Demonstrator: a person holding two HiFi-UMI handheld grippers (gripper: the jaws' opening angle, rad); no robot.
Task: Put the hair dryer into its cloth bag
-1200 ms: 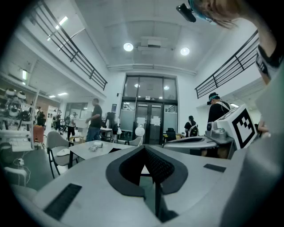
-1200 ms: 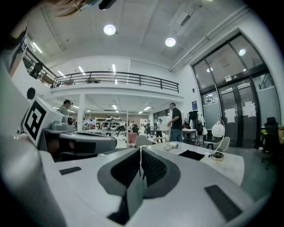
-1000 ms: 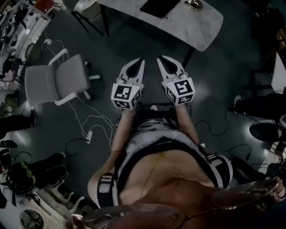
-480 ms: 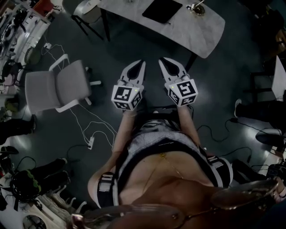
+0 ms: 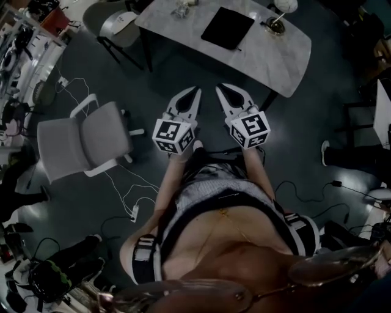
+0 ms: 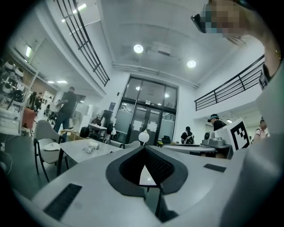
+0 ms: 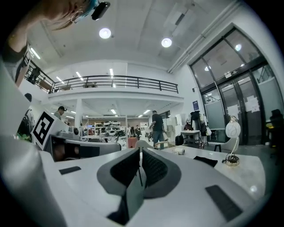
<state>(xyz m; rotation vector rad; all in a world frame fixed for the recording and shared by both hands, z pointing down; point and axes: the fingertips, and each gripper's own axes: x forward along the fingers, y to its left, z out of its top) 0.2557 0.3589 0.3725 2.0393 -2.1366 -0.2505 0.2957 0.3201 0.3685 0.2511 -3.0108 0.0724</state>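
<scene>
Head view showed the left tool (image 5: pixel 195 93) and the right tool (image 5: pixel 221 89), smooth white plastic with pointed jaws, held out level and side by side ahead of the person (image 5: pixel 220 214). Beyond them stood a pale, marbled counter (image 5: pixel 269 55) with rounded corners. It carried a flat black rectangular cloth bag (image 5: pixel 227 27), a small pale crumpled thing (image 5: pixel 183 9) too small to tell as the hair dryer, and a round lamp (image 5: pixel 278 19). Against a second earlier, the counter lay nearer the tools and fuller in view, and the grey chair (image 5: pixel 82 137) sat lower.

Left gripper view showed the ribbed dark pads (image 6: pixel 157 167) clenched at the tips, nothing between.

Right gripper view showed the jaws clenched to a thin slit, empty, with the bag flat on the counter ahead.
</scene>
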